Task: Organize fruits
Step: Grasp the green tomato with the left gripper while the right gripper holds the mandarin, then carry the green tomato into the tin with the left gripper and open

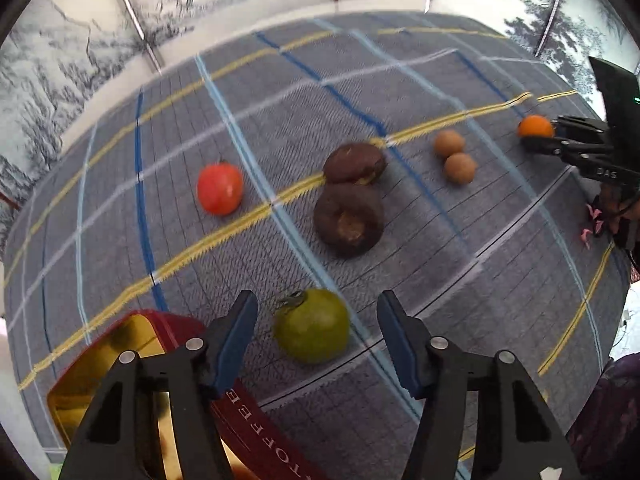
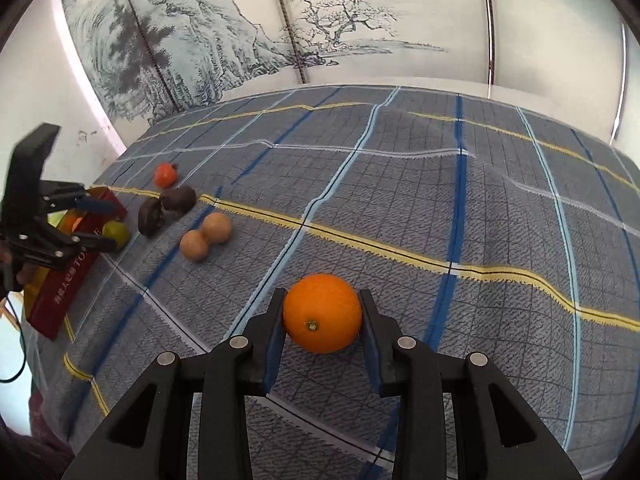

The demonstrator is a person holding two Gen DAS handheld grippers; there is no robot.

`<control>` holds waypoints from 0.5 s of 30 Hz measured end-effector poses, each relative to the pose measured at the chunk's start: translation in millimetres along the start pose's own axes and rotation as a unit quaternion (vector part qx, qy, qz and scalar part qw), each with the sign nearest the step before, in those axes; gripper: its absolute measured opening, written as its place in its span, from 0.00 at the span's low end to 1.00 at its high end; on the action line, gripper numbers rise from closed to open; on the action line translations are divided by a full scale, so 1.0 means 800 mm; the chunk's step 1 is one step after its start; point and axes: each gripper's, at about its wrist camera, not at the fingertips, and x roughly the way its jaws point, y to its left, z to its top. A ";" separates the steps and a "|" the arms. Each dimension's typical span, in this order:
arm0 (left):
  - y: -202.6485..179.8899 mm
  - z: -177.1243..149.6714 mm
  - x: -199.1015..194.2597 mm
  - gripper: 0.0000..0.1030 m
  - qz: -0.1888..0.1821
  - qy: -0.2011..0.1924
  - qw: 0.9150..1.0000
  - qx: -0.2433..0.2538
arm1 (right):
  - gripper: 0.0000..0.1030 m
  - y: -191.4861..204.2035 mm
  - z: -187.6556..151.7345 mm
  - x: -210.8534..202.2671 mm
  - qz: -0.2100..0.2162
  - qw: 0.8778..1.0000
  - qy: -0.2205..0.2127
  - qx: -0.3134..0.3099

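A green fruit (image 1: 312, 330) lies on the checked cloth between the blue pads of my left gripper (image 1: 317, 298), which is open with a gap on each side of the fruit. Right beside it at lower left stands a red tin box (image 1: 120, 344) with a gold inside. My right gripper (image 2: 323, 294) is shut on an orange (image 2: 322, 314) that rests on the cloth, far to the right of the other fruit. From the left wrist view the same orange (image 1: 535, 126) shows in the right gripper (image 1: 540, 136) at the far right edge.
On the cloth lie a red fruit (image 1: 220, 188), two dark brown fruits (image 1: 354, 162) (image 1: 348, 220) and two tan round ones (image 1: 449, 143) (image 1: 460, 168). The red box (image 2: 76, 276) holds some fruit. A painted screen stands behind the table.
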 end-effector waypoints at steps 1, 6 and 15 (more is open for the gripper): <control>-0.001 -0.002 0.003 0.49 0.002 0.002 1.000 0.005 | 0.34 0.001 0.000 0.001 -0.001 1.000 0.001 -0.002; -0.012 -0.008 0.004 0.33 0.023 0.002 1.000 0.007 | 0.35 0.006 0.000 0.003 -0.003 1.000 0.002 -0.002; -0.047 -0.036 -0.057 0.32 0.033 -0.096 0.989 -0.111 | 0.35 0.012 0.000 0.006 -0.014 1.000 0.004 -0.009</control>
